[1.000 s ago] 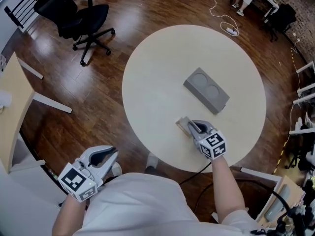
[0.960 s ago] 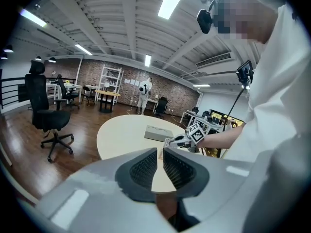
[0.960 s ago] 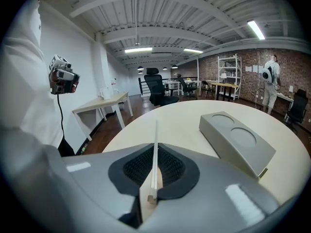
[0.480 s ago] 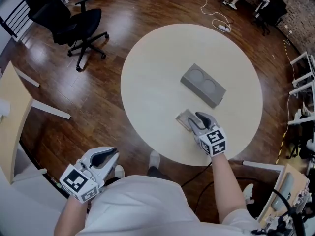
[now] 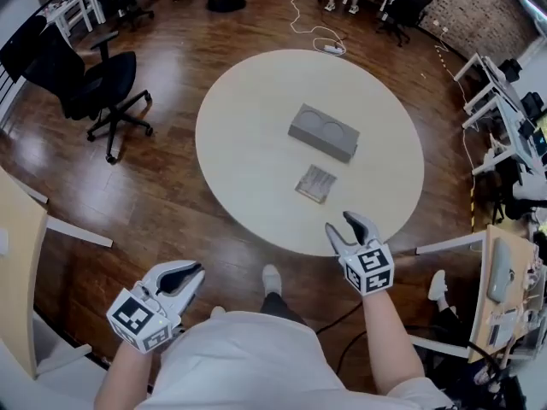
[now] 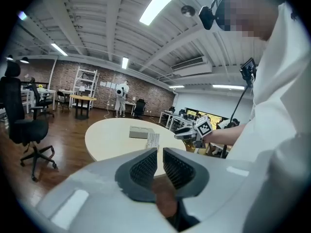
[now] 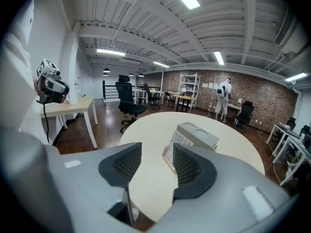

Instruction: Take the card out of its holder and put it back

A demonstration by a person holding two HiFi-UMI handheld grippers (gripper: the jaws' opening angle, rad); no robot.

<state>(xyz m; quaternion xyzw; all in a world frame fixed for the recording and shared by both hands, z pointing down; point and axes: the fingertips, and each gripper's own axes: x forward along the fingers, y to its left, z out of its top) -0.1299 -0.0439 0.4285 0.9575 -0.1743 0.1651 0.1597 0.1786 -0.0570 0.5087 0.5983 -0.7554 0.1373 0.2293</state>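
Right tongs (image 5: pixel 342 225) are opening, nothing between the pads, tips over the near rim of the round worktop (image 5: pixel 248 143). The card (image 5: pixel 315 184) sits in its holder (image 7: pixel 166 155) ahead of these tongs and a bit to their left, clearly apart from them. In the right gripper view it shows just past the right pad. The card leans back in the holder with its printed face tilted up. Its wide edge runs roughly parallel to the long side of the grey block (image 5: pixel 323 132), which lies just beyond it, farther from the tongs, two round recesses facing up. Left tongs (image 5: pixel 195 269) are clenched almost together on nothing, held off the worktop over the floor (image 5: pixel 162 203), well left of the right tongs and close to my body. Worktop is pale and matte. The room has dark wood flooring, a black office chair (image 5: pixel 94 79) far left of the left tongs, a brick wall (image 5: pixel 479 7) and white desks at the back, and a person (image 7: pixel 223 98) standing far beyond the block.
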